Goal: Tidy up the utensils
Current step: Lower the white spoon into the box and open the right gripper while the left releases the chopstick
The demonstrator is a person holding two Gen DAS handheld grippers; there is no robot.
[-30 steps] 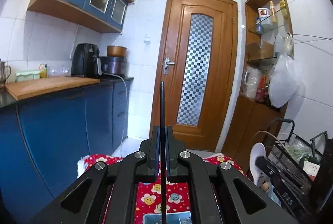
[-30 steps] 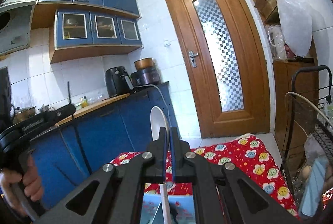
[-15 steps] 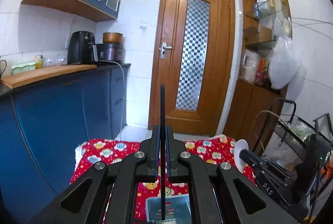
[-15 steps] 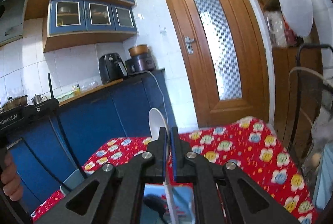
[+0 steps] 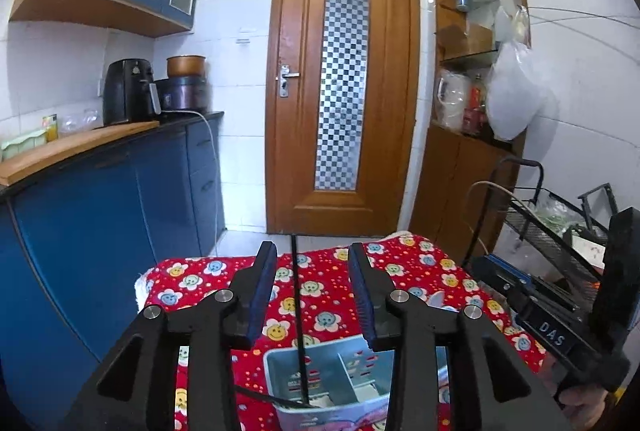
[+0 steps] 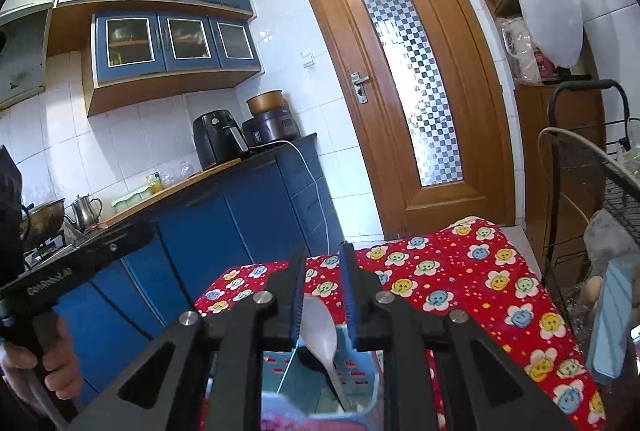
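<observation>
A light blue divided utensil holder [image 5: 328, 375] stands on the red flowered tablecloth [image 5: 320, 283]; it also shows in the right wrist view [image 6: 320, 383]. My left gripper [image 5: 313, 295] is open right above it. A thin black stick-like utensil [image 5: 298, 311] stands in the holder between the open fingers, touching neither. My right gripper [image 6: 323, 295] is open above the same holder. A white spoon [image 6: 320, 331] stands in the holder, bowl up, between its open fingers. The right gripper's body [image 5: 560, 327] shows at the left wrist view's right edge.
Blue cabinets [image 5: 120, 207] with a wooden-topped counter run along the left. A wooden door [image 5: 340, 103] is straight ahead. A black wire rack [image 5: 540, 231] stands to the right of the table. The left gripper's body and hand [image 6: 60, 295] show at the left.
Both grippers came down over the holder and opened. The black utensil and the white spoon, held before, now stand free in the holder.
</observation>
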